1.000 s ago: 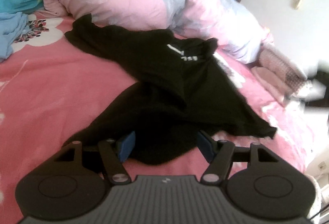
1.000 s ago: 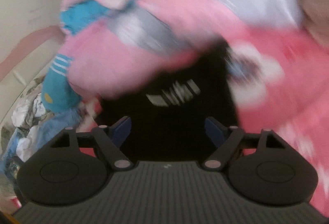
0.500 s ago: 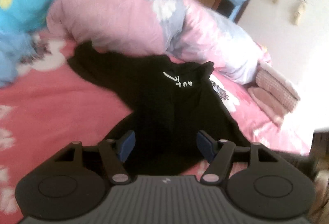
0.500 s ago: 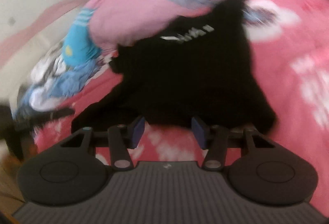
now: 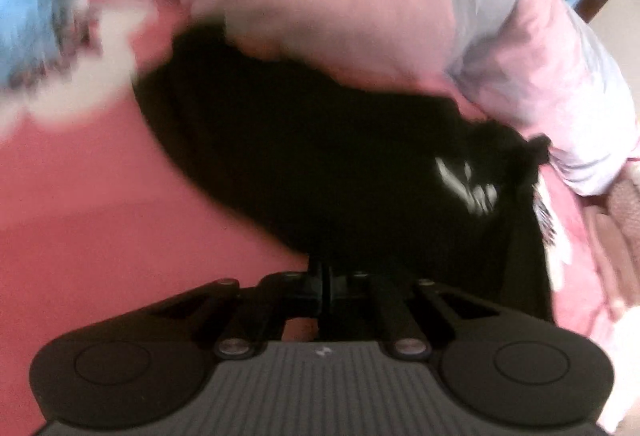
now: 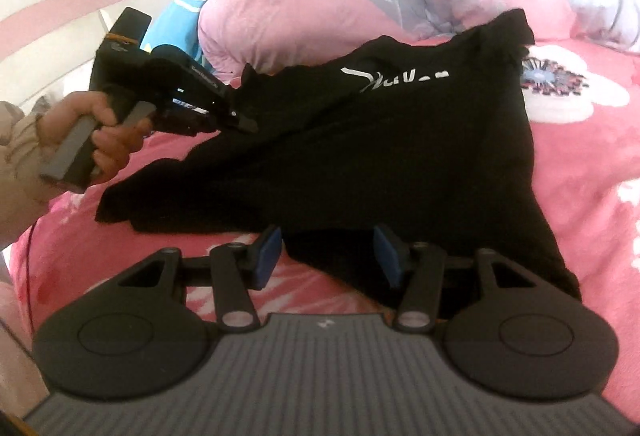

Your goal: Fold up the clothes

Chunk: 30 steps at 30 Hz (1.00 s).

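Our left gripper (image 6: 244, 122) has its jaws clamped on a fold of the black T-shirt (image 6: 400, 156), while the right gripper (image 6: 326, 256) stands with jaws apart, the near hem lying between its pads (image 6: 268, 254) without being pinched. The shirt lies crumpled across the pink bed sheet (image 6: 592, 204), its far edge against the rolled duvet (image 6: 304, 0). We judge it light, limp and prone to bunching, so we should grip hems or shoulder seams and keep it taut.
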Available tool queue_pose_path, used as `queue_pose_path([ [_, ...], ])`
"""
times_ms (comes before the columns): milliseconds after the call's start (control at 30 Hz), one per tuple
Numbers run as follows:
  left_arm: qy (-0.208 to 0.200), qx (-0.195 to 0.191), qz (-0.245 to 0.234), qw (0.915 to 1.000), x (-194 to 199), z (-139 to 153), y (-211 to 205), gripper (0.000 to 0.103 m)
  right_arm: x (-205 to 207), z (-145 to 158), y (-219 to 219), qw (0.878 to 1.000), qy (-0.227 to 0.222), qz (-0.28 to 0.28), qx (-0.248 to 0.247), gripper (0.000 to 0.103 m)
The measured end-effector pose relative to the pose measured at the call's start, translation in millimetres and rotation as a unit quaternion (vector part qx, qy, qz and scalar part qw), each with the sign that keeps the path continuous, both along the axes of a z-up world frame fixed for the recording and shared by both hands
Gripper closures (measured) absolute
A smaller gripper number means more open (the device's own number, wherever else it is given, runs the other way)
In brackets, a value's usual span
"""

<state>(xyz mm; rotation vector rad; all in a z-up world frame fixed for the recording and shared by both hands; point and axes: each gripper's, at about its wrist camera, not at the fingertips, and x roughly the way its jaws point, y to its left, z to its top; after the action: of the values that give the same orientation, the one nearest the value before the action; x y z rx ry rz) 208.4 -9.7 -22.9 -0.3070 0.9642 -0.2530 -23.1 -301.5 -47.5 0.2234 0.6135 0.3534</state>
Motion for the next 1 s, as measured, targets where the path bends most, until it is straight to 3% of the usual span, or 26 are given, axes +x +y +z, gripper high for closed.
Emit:
queue_pose_path([
  [167,-0.054,0.044,0.048,0.9964,46,20,28,0.1,-1,-3,-12,0.999,0.013,-0.002,0.038,0.052],
  [333,-0.045,0.068,0.074,0.9939,81,-5,41,0.096,-1,-5,-10,0.999,0.014,-0.003,0.038,0.052],
  [467,-0.058,0.076,0.069,0.993,79,-23,42,0.089,0,-6,-10,0.999,0.014,-0.004,0.039,0.052],
  [533,-0.054,0.069,0.062,0.9942,73,-17,45,0.071,0,-6,-10,0.999,0.014,-0.004,0.041,0.052],
  [567,-0.047,0.06,0.06,0.9953,69,-12,47,0.046,0,-6,-11,0.999,0.014,-0.004,0.043,0.051],
  [600,-0.043,0.054,0.06,0.9959,64,-7,51,0.029,0,-6,-11,0.999,0.014,-0.005,0.045,0.051],
  [733,-0.056,0.059,0.069,0.9943,26,27,64,0.022,0,-7,-13,0.998,0.015,-0.007,0.054,0.051],
  [867,-0.044,0.021,0.056,0.9972,-27,52,87,0.02,-1,-7,-15,0.998,0.014,-0.011,0.063,0.051],
  [1000,-0.038,-0.011,0.018,0.9991,-90,53,98,0.02,-2,-8,-17,0.997,0.012,-0.014,0.073,0.051],
])
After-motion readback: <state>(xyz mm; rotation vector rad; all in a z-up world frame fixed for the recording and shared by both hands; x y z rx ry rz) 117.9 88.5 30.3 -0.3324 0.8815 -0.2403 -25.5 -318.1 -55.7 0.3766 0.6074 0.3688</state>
